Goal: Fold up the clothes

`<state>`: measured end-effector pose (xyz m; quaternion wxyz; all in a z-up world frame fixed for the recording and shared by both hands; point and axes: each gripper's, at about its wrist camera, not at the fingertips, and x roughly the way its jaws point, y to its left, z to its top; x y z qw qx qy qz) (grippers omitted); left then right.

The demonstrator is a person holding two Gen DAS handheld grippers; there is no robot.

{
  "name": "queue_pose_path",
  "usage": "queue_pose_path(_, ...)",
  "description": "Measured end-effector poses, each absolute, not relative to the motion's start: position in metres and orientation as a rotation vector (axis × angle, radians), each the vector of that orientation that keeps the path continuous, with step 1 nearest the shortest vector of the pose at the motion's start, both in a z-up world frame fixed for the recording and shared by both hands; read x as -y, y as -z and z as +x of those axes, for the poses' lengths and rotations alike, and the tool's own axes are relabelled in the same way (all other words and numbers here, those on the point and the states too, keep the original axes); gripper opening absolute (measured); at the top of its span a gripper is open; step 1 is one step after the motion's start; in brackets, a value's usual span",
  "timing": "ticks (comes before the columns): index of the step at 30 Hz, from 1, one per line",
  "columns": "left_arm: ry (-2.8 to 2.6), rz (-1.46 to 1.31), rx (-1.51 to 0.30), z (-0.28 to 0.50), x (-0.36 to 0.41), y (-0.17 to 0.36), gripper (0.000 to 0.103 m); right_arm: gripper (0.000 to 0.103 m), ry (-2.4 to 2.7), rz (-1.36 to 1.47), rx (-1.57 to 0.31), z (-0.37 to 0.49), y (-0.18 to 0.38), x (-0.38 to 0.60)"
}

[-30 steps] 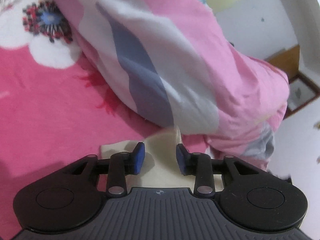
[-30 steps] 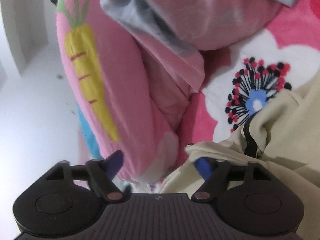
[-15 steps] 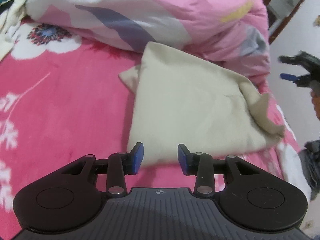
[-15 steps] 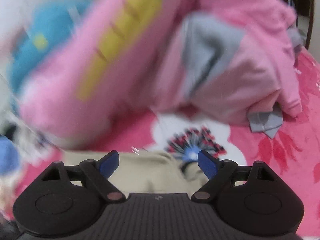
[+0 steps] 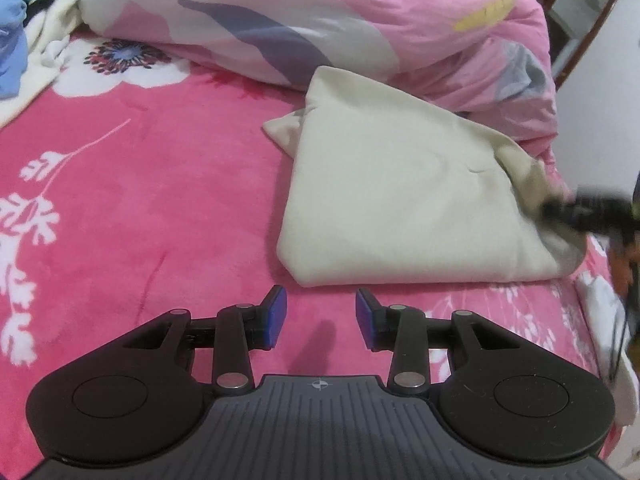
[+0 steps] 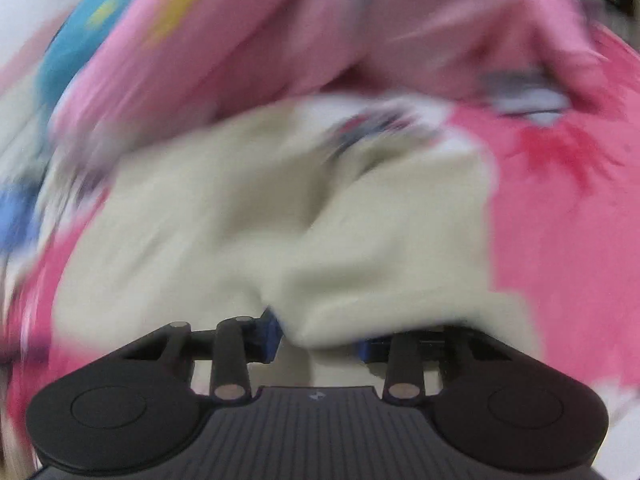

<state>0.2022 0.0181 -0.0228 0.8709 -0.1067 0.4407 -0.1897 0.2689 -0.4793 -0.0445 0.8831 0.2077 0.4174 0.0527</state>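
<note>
Cream garment (image 5: 404, 200) lies folded on pink flowered bed (image 5: 140, 200), near bed's right edge, against rumpled pink quilt (image 5: 320, 20). Left hand-held gripper (image 5: 320, 318) hovers just short of garment's near edge, fingers spread, holding nothing. Right hand-held gripper (image 6: 316, 332), blurred, at garment's right corner; cream cloth bunched between its fingers, grip closed on it. No readable writing. Half second earlier right gripper was spread wide, away from garment; left barely moved.
</note>
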Motion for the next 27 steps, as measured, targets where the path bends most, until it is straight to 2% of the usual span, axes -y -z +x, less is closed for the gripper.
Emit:
queue_pose_path(2, 0.394, -0.220, -0.917, 0.200, -0.017, 0.024, 0.038, 0.039, -0.044, 0.631, -0.660, 0.268, 0.031, 0.523)
queue_pose_path(4, 0.401, -0.238, -0.925, 0.199, -0.019, 0.028, 0.044, 0.045, -0.017, 0.809, -0.502, 0.253, 0.025, 0.554)
queue_pose_path(6, 0.413, -0.295, -0.930, 0.198, -0.023, 0.033, 0.057, 0.051, -0.041, 0.937, -0.414, 0.227, 0.026, 0.570)
queue_pose_path(7, 0.418, -0.329, -0.933, 0.198, -0.026, 0.036, 0.058, 0.054, -0.061, 0.975, -0.400, 0.212, 0.028, 0.573)
queue_pose_path(11, 0.454, -0.497, -0.956, 0.200, -0.036, 0.043, 0.059, 0.062, -0.130, 1.049, -0.520, 0.155, 0.046, 0.558)
queue_pose_path(16, 0.471, -0.619, -0.966, 0.208, -0.034, 0.054, 0.069, 0.077, -0.162, 1.133, -0.740, 0.117, 0.083, 0.520)
queue_pose_path(19, 0.420, -0.691, -0.948, 0.216, -0.033, 0.063, 0.069, 0.079, -0.140, 1.172, -0.809, 0.124, 0.111, 0.506)
queue_pose_path(25, 0.353, -0.780, -0.835, 0.237, -0.027, 0.075, 0.067, 0.082, -0.176, 1.228, -0.679, 0.170, 0.129, 0.506)
queue_pose_path(27, 0.348, -0.773, -0.810, 0.240, -0.024, 0.076, 0.061, 0.084, -0.165, 1.263, -0.632, 0.180, 0.132, 0.506)
